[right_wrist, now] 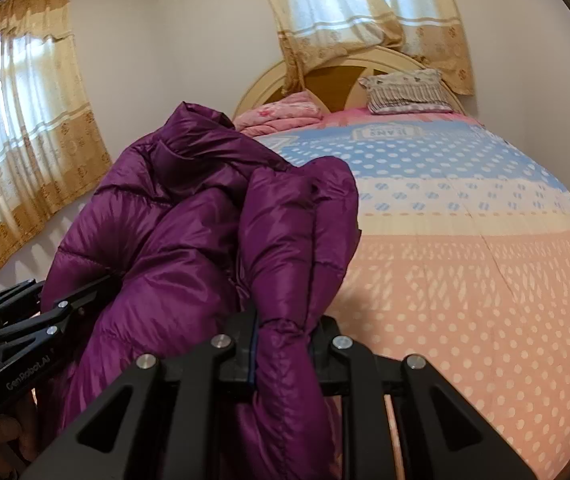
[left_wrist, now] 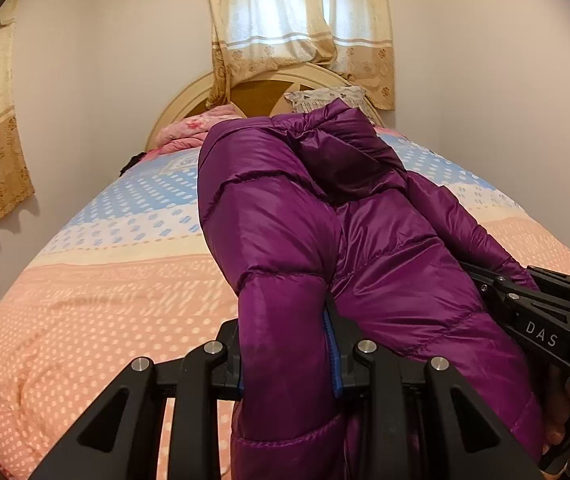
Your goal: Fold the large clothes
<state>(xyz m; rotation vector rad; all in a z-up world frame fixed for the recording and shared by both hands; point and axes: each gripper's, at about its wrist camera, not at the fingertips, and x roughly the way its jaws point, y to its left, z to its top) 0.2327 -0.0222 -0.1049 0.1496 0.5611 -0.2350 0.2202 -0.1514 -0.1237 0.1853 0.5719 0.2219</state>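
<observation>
A shiny purple quilted down jacket (left_wrist: 285, 208) is held up above the bed, bunched between both grippers. My left gripper (left_wrist: 287, 344) is shut on a thick fold of the jacket. My right gripper (right_wrist: 285, 344) is shut on another fold of the same jacket (right_wrist: 189, 216). The right gripper also shows at the right edge of the left wrist view (left_wrist: 541, 312), pressed against the jacket. The left gripper shows at the lower left of the right wrist view (right_wrist: 37, 320). The jacket's lower part hangs below both views, hidden.
The bed (left_wrist: 97, 280) has a dotted cover in peach, white and blue bands. A folded pink blanket (right_wrist: 285, 116) and a patterned pillow (right_wrist: 405, 92) lie by the round headboard (left_wrist: 189, 100). Curtained windows (right_wrist: 25, 140) are on the walls.
</observation>
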